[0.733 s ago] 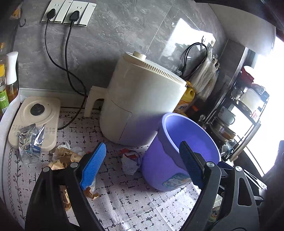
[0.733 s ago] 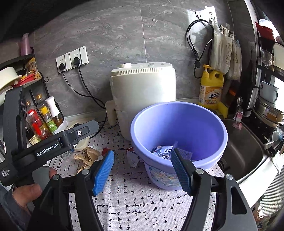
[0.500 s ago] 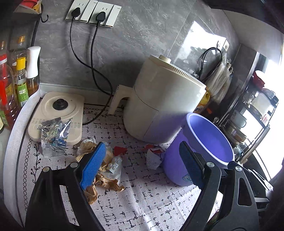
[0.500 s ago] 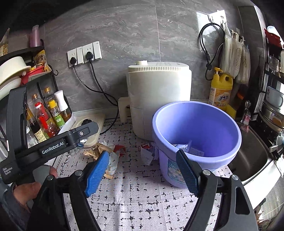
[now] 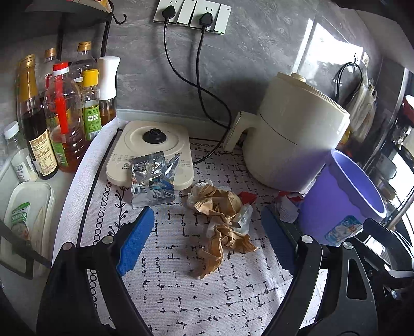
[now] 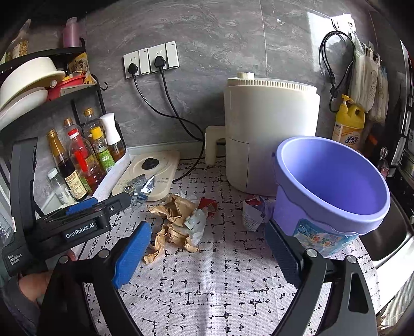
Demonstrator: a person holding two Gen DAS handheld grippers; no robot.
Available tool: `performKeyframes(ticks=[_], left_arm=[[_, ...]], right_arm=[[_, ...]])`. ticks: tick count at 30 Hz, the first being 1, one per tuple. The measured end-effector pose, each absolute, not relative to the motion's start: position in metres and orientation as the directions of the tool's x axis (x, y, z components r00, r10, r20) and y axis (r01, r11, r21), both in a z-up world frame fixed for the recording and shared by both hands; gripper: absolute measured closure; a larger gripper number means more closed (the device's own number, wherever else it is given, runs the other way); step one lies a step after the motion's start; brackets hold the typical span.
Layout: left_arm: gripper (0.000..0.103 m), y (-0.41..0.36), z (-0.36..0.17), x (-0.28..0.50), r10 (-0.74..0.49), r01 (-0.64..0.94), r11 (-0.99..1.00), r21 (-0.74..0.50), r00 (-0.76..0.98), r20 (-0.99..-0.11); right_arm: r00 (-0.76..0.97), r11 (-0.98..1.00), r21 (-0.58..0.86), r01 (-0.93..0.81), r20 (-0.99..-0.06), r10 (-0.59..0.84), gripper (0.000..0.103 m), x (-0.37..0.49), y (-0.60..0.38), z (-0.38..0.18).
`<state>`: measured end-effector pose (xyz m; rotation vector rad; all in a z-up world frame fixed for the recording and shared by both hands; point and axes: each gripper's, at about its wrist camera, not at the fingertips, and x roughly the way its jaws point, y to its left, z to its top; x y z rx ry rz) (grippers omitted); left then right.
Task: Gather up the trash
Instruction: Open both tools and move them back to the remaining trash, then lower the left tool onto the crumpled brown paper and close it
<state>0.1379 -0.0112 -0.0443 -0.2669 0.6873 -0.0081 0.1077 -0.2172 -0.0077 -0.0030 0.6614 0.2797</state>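
Crumpled brown paper (image 5: pixel 222 219) with a white wrapper (image 5: pixel 243 219) lies on the patterned mat, straight ahead of my open, empty left gripper (image 5: pixel 207 240). A silver foil packet (image 5: pixel 151 178) leans on a cream kettle base (image 5: pixel 155 150). A red-and-white wrapper (image 5: pixel 286 206) lies by the purple bucket (image 5: pixel 341 199). In the right wrist view my right gripper (image 6: pixel 207 248) is open and empty, with the brown paper (image 6: pixel 173 214) ahead left, the red-and-white wrapper (image 6: pixel 253 212) ahead and the bucket (image 6: pixel 328 181) at the right. The left gripper body (image 6: pixel 77 222) shows at the left.
A cream air fryer (image 5: pixel 292 137) stands behind the bucket, with cables to wall sockets (image 5: pixel 191 13). Oil and sauce bottles (image 5: pixel 59 116) stand at the left by a rack. A yellow detergent bottle (image 6: pixel 348 124) and a sink (image 6: pixel 388 237) are at the right.
Both grippers have swung left, away from the bucket toward the trash pile. The brown paper now lies between the left gripper's fingers in view. Both stay open.
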Motion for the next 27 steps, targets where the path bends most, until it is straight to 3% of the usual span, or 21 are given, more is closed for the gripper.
performKeyframes(ticks=[13, 27], left_arm=[[0.019, 0.001, -0.076, 0.119, -0.003, -0.141, 0.979, -0.148, 0.717, -0.697], [0.019, -0.034, -0.112, 0.137, -0.010, -0.082, 0.993, -0.083, 0.645, -0.764]], right_arm=[[0.721, 0.954, 0.062, -0.292, -0.641, 0.262, 0.012, 0.098, -0.202, -0.035], [0.695, 0.970, 0.046, -0.238, -0.690, 0.203, 0.016, 0.095, -0.228, -0.065]])
